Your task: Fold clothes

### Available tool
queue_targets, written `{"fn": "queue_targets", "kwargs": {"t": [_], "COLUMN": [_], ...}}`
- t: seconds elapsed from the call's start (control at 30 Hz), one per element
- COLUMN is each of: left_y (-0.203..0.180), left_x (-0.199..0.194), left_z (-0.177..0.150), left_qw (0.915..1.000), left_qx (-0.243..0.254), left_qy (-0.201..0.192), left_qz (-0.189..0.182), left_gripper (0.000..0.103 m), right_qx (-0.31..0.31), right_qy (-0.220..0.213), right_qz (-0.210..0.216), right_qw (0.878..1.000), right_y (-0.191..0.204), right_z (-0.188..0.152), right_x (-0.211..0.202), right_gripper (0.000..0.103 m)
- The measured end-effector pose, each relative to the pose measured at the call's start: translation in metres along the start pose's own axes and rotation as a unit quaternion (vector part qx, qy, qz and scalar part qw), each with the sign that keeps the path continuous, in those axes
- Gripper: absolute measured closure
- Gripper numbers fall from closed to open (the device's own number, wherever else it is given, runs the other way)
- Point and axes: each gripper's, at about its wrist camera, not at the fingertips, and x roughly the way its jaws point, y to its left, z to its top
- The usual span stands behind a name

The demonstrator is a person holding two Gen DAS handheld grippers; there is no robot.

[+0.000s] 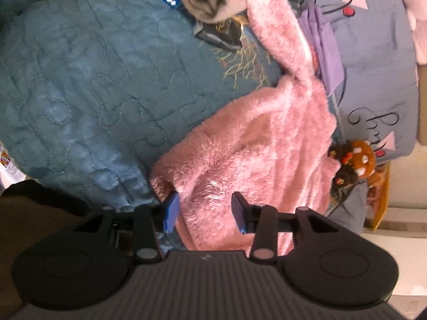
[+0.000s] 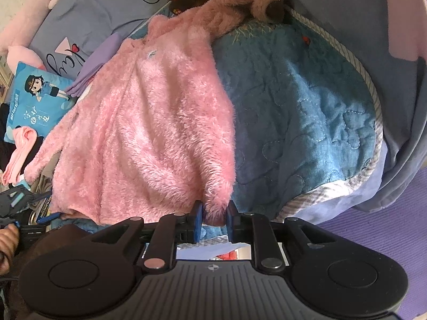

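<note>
A fluffy pink fleece garment [image 2: 149, 122] lay on the quilted teal bedspread [image 2: 307, 112]. The right tool [image 2: 213, 217] pinched its hem; the left tool [image 1: 205, 210] gripped a thick fold.

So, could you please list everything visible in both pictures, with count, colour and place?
fleece garment: one, pink, spread on the quilt
quilt: one, teal, covering the bed
pillow: one, grey-blue with script, at the bed's head
folded cloth: one, lilac, beside the garment
cartoon cushion: one, blue, left of the garment
plush toy: one, brownish pink, at the garment's top
left claw: one, black with blue pads, fleece between them
right claw: one, black, pinching the garment's hem
</note>
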Motion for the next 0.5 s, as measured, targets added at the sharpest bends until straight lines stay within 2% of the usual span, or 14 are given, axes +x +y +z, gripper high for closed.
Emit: {"fn": "queue_targets", "kwargs": {"t": [0.03,0.07,0.1,0.13,0.17,0.3,0.33,0.4,0.5], "left_y": [-0.002,-0.003,-0.004,-0.005,-0.005,-0.007,-0.006,-0.003,0.0], "left_x": [0.002,0.004,0.006,0.004,0.001,-0.029,-0.034,-0.042,-0.043], "left_z": [-0.001,-0.001,-0.002,-0.002,-0.003,0.001,0.004,0.01,0.012], "left_qw": [1.0,1.0,0.9999,0.9996,0.9989,0.99,0.9889,0.9905,0.997], "left_qx": [0.0,0.0,0.0,-0.003,0.0,0.014,0.013,0.008,0.008], "left_qy": [-0.004,-0.009,-0.014,-0.026,-0.046,-0.14,-0.148,-0.136,-0.072], "left_qz": [-0.001,-0.004,-0.006,-0.008,-0.009,-0.007,-0.01,-0.017,-0.03], "left_gripper": [0.059,0.07,0.086,0.091,0.103,0.103,0.103,0.103,0.103], "right_qx": [0.0,0.0,-0.002,-0.004,-0.009,-0.024,-0.023,-0.016,-0.01], "right_qy": [-0.002,-0.004,-0.005,-0.006,-0.008,-0.013,-0.014,-0.016,-0.015], "right_qz": [0.0,-0.001,-0.002,-0.004,-0.006,-0.009,-0.007,-0.004,0.0], "right_qw": [1.0,1.0,1.0,1.0,1.0,1.0,1.0,1.0,1.0], "right_y": [0.0,0.0,0.001,0.002,0.003,0.008,0.008,0.007,0.006], "right_z": [0.0,0.0,0.0,0.001,0.001,0.002,0.003,0.003,0.001], "right_x": [-0.001,-0.002,-0.002,-0.003,-0.004,-0.006,-0.007,-0.006,-0.005], "right_gripper": [0.084,0.085,0.091,0.092,0.093,0.094,0.094,0.094,0.094]}}
